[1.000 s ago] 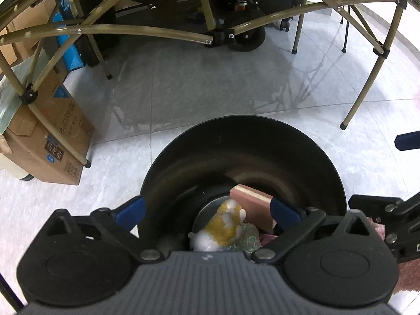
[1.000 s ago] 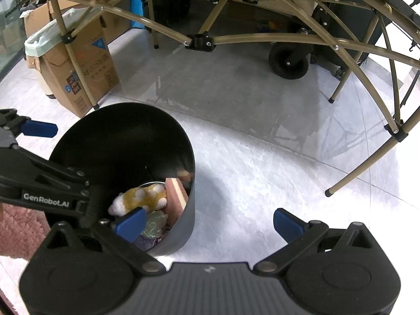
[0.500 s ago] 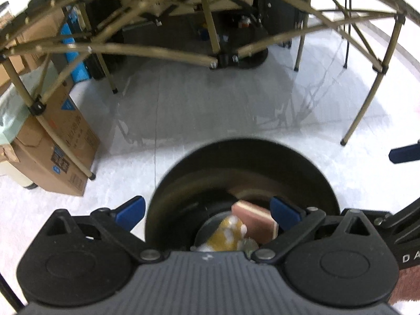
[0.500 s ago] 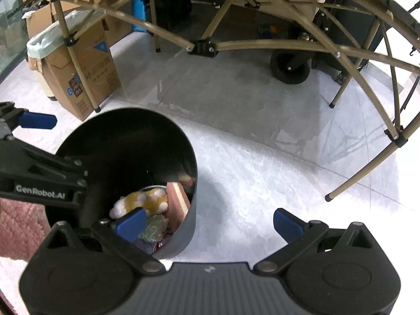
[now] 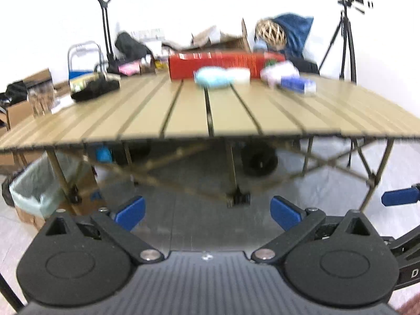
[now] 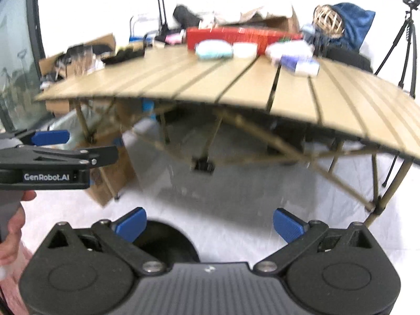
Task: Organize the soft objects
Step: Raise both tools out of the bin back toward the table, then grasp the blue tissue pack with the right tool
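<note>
Risk: both views are motion-blurred, so a hasty reach can misjudge the table (image 5: 210,115) edge and knock the soft items (image 5: 214,77) lying at 12 o'clock on its far side. The left gripper (image 5: 207,211) and right gripper (image 6: 210,223) point level at the table, low and short of its near edge, jaws spread and empty. The bin (image 6: 164,241) sits at 6 o'clock under the right gripper.

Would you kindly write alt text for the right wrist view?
The open, empty right gripper faces a slatted tan folding table carrying blurred soft packages before a red box. The black bin sits below; the left gripper enters at left.
</note>
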Motion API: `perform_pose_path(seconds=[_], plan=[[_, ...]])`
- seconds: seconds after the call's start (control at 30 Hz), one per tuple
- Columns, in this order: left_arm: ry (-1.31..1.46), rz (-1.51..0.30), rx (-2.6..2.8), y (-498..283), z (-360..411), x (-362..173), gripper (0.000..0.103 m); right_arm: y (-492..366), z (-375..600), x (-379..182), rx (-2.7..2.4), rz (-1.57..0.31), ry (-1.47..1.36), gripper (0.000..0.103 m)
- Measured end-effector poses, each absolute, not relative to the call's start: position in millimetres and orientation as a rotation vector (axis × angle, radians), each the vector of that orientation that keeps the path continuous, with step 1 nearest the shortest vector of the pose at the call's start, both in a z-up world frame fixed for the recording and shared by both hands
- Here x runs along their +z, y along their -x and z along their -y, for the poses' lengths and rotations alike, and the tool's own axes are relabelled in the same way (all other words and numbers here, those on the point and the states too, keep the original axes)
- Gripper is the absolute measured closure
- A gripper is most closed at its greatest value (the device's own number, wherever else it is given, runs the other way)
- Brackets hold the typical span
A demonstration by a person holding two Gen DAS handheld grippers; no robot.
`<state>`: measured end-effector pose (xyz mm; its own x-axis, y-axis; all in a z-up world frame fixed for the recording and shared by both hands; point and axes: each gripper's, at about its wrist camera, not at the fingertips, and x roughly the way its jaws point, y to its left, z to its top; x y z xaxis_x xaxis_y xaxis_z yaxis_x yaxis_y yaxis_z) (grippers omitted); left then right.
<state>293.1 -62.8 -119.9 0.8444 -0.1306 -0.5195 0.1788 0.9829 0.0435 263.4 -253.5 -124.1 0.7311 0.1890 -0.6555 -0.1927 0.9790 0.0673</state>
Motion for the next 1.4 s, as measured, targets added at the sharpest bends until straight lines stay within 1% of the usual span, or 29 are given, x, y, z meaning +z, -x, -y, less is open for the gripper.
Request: perform_pose_path(seconds=[0.17, 0.33, 0.47, 0.8, 0.97, 1.17, 1.4], plan=[[-0.035, -0.453, -0.140, -307.8, 57.3, -85.0, 0.000, -279.8, 266.7, -95.3, 0.187, -0.625, -0.047, 0.000], [0.031, -0.381, -0.118, -327.2, 53.0, -54.2, 0.000, -299.5, 280.2, -60.2, 0.154, -0.480, -0.089, 0.000], [0.076, -0.348, -0.127, -347.9, 52.5, -36.3, 0.000, -328.5, 290.4, -49.8, 0.123, -0.430, -0.120, 0.000], [0.050, -0.306, -0.125, -395.2, 53.8, -27.8, 0.000, -410.5, 300.8, -36.4, 0.038, -0.363, -0.090, 0.000], [0.061, -0.348, -0.114, -416.8, 42.1, -38.4, 0.000, -457.0, 312.5, -39.3, -0.014, -0.396, -0.047, 0.000], [0.066, -0.386, -0.075, -438.2, 26.9, -51.8, 0.000, -525.1, 326.0, -58.6, -0.065, -0.511, 0.012, 0.000], [0.091, -0.416, -0.064, -452.3, 15.8, -59.5, 0.000, -574.4, 347.5, -75.2, -0.081, -0.601, -0.051, 0.002]])
